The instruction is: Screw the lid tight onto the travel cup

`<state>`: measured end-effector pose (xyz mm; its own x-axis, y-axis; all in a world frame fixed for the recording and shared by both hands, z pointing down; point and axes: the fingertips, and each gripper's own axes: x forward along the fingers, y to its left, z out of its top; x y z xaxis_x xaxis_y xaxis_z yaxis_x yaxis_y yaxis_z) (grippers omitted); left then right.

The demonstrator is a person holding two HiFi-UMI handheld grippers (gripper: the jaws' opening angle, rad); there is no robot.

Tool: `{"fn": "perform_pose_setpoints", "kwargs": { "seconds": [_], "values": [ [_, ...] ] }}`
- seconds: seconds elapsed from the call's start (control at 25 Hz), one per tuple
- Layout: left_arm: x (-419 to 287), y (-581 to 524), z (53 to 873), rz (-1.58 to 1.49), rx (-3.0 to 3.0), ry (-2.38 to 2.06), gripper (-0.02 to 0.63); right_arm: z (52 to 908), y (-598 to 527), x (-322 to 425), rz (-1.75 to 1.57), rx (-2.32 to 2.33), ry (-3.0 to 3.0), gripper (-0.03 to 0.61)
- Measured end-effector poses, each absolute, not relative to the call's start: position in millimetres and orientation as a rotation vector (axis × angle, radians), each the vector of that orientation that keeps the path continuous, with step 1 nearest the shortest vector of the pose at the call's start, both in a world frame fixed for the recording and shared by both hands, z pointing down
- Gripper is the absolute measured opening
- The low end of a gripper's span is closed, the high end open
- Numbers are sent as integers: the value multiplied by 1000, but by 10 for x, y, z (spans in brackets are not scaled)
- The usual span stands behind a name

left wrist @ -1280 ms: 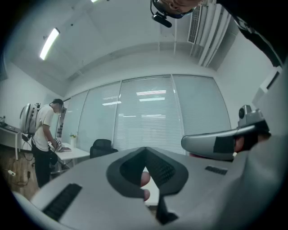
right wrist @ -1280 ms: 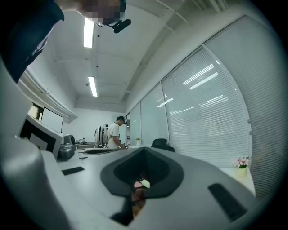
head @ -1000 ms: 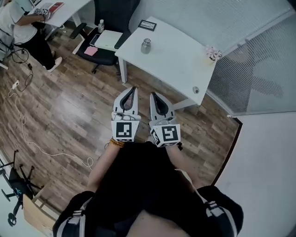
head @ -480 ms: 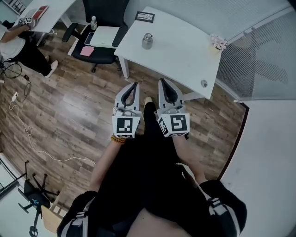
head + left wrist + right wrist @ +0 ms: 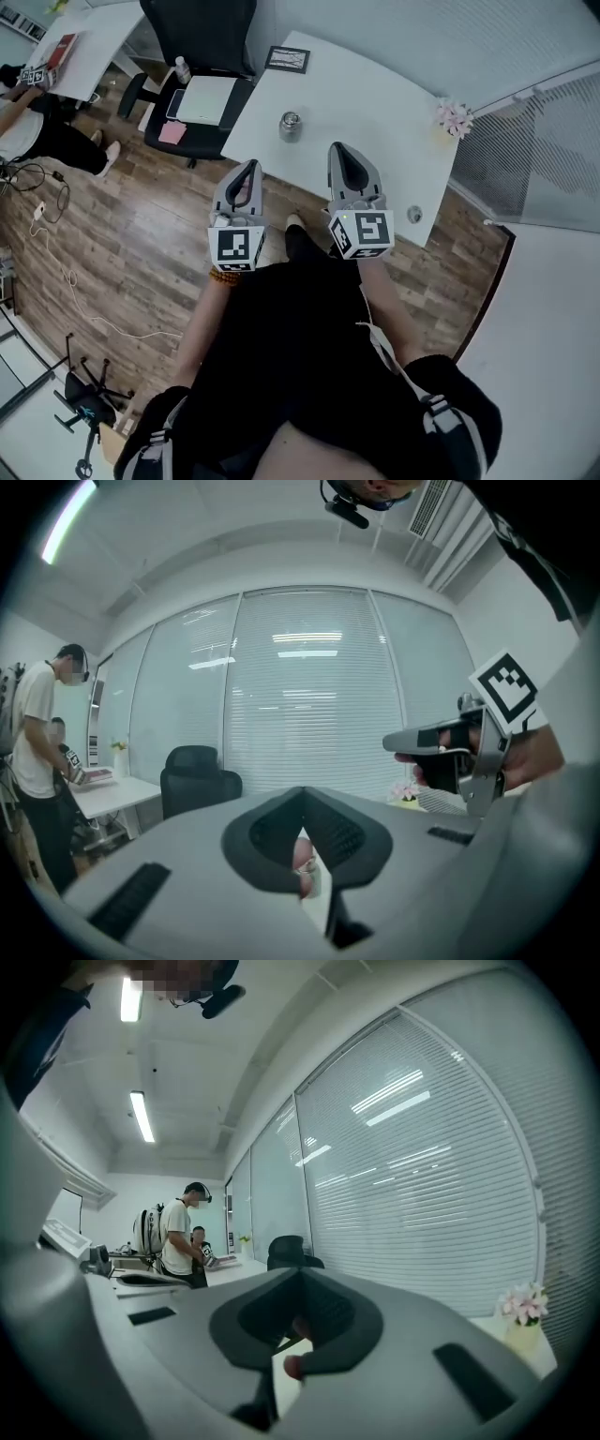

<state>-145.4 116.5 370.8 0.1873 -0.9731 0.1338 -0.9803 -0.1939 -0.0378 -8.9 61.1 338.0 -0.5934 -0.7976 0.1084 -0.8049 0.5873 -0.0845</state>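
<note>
A small metal travel cup (image 5: 290, 126) stands upright on the white table (image 5: 375, 103), left of its middle. A small round grey lid (image 5: 413, 215) lies near the table's front right edge. My left gripper (image 5: 248, 167) is shut and empty, held level over the wooden floor just short of the table. My right gripper (image 5: 338, 150) is shut and empty too, its tip over the table's front part, right of the cup. Both gripper views show the jaws (image 5: 302, 795) (image 5: 300, 1274) pressed together. The right gripper (image 5: 441, 747) also appears in the left gripper view.
A pot of pink flowers (image 5: 454, 119) and a framed card (image 5: 287, 59) stand on the table. A black office chair (image 5: 202, 33) with a white pad (image 5: 208, 98) is at its left. A person (image 5: 37, 131) is at another desk far left. A mesh partition (image 5: 548, 159) is on the right.
Both grippers have moved forward toward the table and stayed shut. The table with the cup has come closer, and the right gripper's tip now reaches over it.
</note>
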Motion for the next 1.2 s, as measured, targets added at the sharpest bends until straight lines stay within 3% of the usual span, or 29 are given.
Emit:
{"fn": "perform_pose_setpoints", "kwargs": {
  "seconds": [0.28,0.84,1.2],
  "values": [
    [-1837,547,3894,191,2311,-1985,9,3617,-123,-180,213,1216,-2701,0],
    [-1975,-735,4972,401,2641,-1350,17,4218,-1080,-591,452,1234,-2476,0],
    [-1477,-756,5648,730,2841,-738,303,4348,-1287,-690,467,1284,-2358,0]
  ]
}}
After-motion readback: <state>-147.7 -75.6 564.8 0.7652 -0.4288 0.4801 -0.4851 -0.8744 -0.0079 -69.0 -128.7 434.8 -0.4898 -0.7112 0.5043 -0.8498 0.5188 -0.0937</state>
